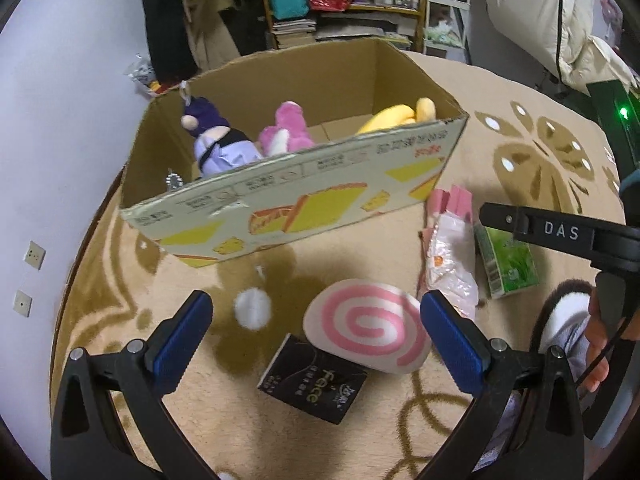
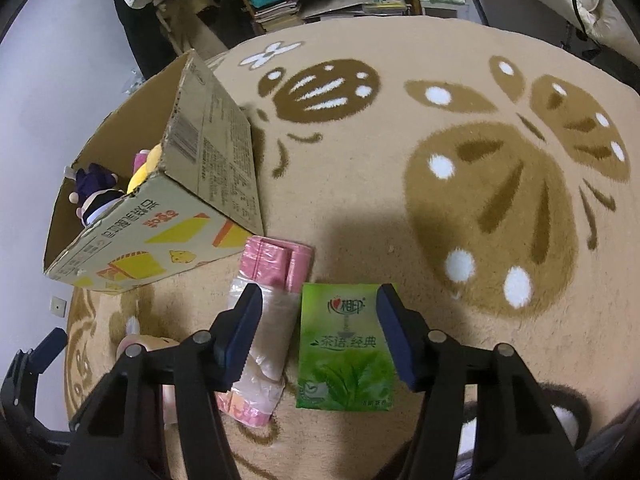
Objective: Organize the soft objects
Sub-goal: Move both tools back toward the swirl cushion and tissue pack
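A cardboard box stands on the rug and holds a purple doll, a pink plush and a yellow plush. The box also shows at the left of the right wrist view. My left gripper is open above the rug, with a white cushion with a pink swirl lying between its fingers. My right gripper is open, and a green tissue pack lies between its fingers. The right gripper's body shows at the right of the left wrist view.
A black packet lies on the rug below the cushion. A clear bag of pink items lies left of the green pack; it also shows in the left wrist view. A small white pompom lies on the rug. Shelves stand behind.
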The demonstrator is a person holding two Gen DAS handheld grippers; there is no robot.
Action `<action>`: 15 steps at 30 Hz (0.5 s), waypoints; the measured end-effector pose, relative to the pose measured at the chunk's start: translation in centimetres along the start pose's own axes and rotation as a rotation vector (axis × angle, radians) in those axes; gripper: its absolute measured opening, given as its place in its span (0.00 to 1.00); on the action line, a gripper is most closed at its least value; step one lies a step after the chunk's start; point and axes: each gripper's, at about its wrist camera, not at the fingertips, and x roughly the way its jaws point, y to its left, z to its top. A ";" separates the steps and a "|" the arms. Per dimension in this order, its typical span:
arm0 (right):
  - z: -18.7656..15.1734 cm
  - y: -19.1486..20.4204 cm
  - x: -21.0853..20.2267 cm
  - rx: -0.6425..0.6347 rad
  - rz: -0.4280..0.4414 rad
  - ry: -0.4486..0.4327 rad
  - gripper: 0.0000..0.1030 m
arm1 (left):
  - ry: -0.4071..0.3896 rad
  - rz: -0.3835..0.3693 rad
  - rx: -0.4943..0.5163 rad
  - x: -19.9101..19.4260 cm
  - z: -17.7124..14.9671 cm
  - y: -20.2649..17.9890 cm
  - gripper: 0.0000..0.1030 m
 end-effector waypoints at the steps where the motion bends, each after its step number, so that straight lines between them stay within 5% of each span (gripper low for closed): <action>1: 0.1 0.0 0.1 0.001 -0.001 0.002 0.61 | 0.006 -0.004 0.003 0.2 -0.1 -0.2 1.00; 15: 0.1 -0.4 0.2 0.024 -0.019 0.004 0.61 | 0.081 -0.031 0.079 2.1 -0.4 -1.9 1.00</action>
